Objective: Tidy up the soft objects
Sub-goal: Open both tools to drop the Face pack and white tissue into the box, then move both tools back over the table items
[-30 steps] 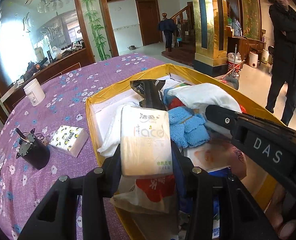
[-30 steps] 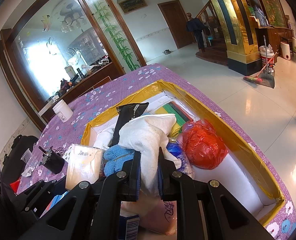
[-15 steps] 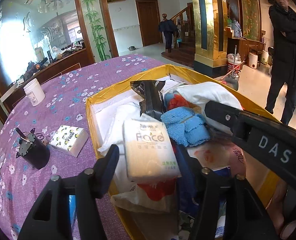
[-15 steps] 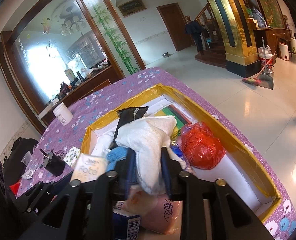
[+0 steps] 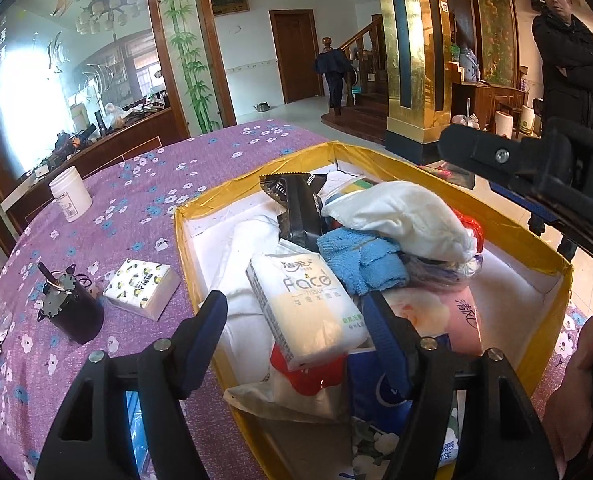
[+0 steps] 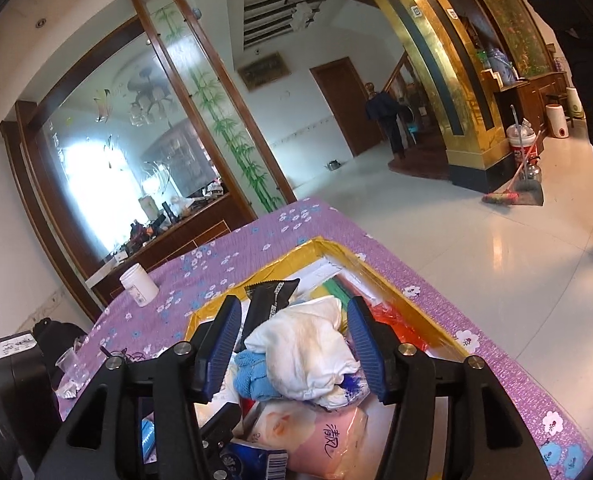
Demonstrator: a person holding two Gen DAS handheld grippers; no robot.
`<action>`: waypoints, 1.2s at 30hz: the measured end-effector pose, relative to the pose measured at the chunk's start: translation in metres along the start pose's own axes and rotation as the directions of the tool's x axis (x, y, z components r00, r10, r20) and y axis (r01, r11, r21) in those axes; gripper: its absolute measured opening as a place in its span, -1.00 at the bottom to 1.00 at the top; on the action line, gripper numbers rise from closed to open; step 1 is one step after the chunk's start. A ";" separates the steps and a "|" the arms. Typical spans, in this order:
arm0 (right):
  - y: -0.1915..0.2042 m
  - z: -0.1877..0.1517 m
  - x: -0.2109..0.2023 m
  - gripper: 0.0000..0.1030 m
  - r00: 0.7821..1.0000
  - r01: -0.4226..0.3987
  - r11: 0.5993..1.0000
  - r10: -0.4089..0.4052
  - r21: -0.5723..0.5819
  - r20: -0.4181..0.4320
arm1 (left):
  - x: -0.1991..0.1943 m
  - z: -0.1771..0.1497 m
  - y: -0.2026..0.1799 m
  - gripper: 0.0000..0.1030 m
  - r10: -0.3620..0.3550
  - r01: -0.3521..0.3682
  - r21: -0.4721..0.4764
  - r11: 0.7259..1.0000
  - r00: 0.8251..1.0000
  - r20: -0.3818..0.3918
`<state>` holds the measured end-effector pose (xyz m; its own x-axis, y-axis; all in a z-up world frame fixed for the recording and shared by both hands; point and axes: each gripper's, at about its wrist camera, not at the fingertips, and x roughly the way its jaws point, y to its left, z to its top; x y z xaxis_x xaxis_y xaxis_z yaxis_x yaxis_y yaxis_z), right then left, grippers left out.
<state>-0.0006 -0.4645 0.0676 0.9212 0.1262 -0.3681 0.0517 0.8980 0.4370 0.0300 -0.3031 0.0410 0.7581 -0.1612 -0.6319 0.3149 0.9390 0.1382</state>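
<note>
Both tools have just been opened wide, the tissue pack (image 5: 308, 312) and white cloth (image 6: 308, 352) released into the yellow box (image 5: 508, 228), two placements apparently completed.

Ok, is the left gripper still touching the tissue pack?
Apart. In the left wrist view the left gripper, its jaws having just opened, shows a gap on both sides of the tissue pack, which lies on the pile in the box.

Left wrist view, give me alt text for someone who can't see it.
The left tool hangs open over a yellow-rimmed box of soft goods, a pale tissue pack lying loose between its fingers. The box sits on a purple flowered tablecloth.
</note>
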 end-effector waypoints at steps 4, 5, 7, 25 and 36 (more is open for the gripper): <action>0.000 0.000 -0.001 0.17 1.000 0.001 1.000 -0.001 0.000 0.001 | -0.001 -0.001 0.000 0.35 0.000 0.000 -0.003 1.000 1.000 0.002; 0.000 0.000 -0.001 0.17 1.000 0.003 1.000 -0.003 0.001 0.003 | -0.001 -0.001 0.000 0.35 -0.001 0.001 -0.002 1.000 1.000 0.002; -0.001 0.000 -0.002 0.19 1.000 0.011 1.000 -0.011 0.000 0.006 | -0.001 -0.001 0.000 0.35 -0.001 0.001 -0.002 1.000 1.000 0.001; -0.010 0.004 -0.012 0.47 0.991 0.108 0.994 -0.109 0.014 0.071 | -0.063 -0.012 0.013 0.60 -0.145 0.145 -0.002 0.989 0.989 -0.032; -0.005 0.003 -0.010 0.47 0.993 0.103 0.995 -0.103 0.001 0.065 | -0.040 -0.062 0.153 0.60 -0.071 0.020 -0.241 0.970 0.976 -0.207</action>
<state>-0.0087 -0.4717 0.0717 0.9340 0.0055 -0.3571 0.1466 0.9058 0.3976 0.0125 -0.1343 0.0402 0.5988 -0.1612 -0.7845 0.1827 0.9812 -0.0622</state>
